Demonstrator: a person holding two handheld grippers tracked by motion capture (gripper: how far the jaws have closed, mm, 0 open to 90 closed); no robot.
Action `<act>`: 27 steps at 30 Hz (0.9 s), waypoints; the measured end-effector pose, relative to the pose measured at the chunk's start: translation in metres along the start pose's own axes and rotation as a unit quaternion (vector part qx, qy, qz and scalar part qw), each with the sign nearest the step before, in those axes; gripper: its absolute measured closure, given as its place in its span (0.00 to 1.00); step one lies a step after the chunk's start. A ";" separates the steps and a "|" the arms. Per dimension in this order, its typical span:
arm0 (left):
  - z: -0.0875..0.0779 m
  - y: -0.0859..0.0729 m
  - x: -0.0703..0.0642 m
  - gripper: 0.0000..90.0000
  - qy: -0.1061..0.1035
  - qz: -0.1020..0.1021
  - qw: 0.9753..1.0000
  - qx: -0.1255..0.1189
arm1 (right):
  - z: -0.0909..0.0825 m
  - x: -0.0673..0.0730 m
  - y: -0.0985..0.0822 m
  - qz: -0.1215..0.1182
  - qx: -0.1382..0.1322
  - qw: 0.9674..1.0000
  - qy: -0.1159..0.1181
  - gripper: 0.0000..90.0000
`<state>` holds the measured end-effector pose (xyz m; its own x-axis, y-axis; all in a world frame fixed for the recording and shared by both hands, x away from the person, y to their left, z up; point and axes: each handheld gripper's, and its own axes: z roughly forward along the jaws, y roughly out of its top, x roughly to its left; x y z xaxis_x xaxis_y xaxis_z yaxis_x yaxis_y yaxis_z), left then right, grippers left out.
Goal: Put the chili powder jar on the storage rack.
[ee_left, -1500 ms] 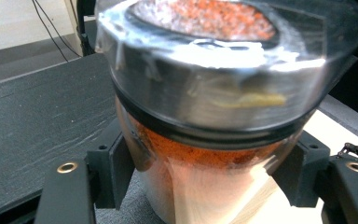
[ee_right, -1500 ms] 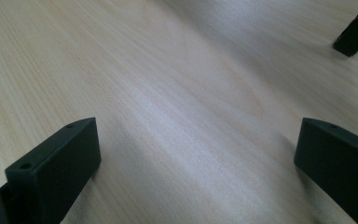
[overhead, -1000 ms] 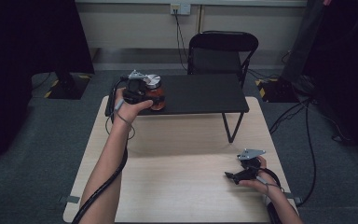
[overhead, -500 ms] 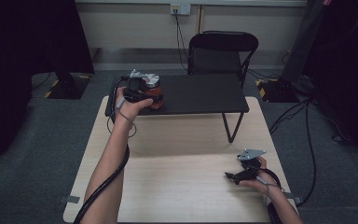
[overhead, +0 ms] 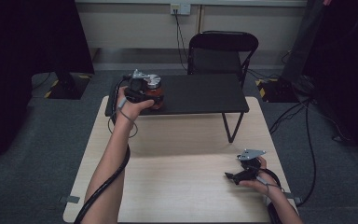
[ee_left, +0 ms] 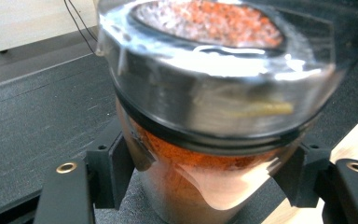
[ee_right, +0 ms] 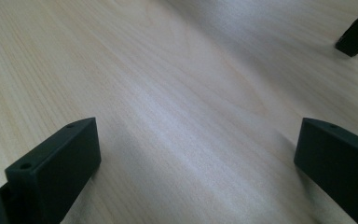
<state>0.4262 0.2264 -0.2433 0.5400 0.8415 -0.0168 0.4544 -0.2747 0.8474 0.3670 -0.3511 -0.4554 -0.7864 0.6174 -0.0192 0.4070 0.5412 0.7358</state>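
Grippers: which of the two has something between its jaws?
The left gripper, around the orange-filled jar on the black shelf; the right gripper is open over bare table.

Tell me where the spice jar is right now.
In the high view, the spice jar stands at the left end of the black shelf, between the left gripper's jaws, across from the folding chair.

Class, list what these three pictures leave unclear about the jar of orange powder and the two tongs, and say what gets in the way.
- Jar base: cut off by the bottom edge of the left gripper view.
- Jar label or writing: blurred, too close to the camera.
- Left tongs grip: hidden by the hand in the high view.
- Right tongs jaws: too small in the high view.
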 end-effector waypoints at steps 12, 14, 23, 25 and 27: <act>-0.008 -0.006 -0.003 0.10 0.003 -0.027 1.000 -0.010 | 0.000 0.000 0.000 0.000 0.000 1.000 0.001 0.00; -0.011 -0.008 -0.005 0.07 0.003 -0.024 1.000 -0.011 | 0.000 0.000 0.000 0.000 0.000 1.000 0.001 0.00; -0.029 -0.028 -0.003 0.00 0.005 -0.036 0.999 -0.025 | 0.000 0.001 0.000 0.000 0.000 1.000 0.000 0.00; -0.033 -0.033 -0.003 0.00 0.009 -0.033 0.999 -0.025 | 0.000 0.001 0.000 0.000 0.000 1.000 0.000 0.00; -0.038 -0.038 -0.003 0.00 0.013 -0.029 0.999 -0.025 | 0.000 0.001 0.000 0.000 0.000 1.000 0.000 0.00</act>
<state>0.3800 0.2520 -0.2553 0.4950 0.8673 -0.0525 0.4476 -0.2028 0.8709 0.3664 -0.3501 -0.4553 -0.7858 0.6182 -0.0192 0.4079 0.5413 0.7352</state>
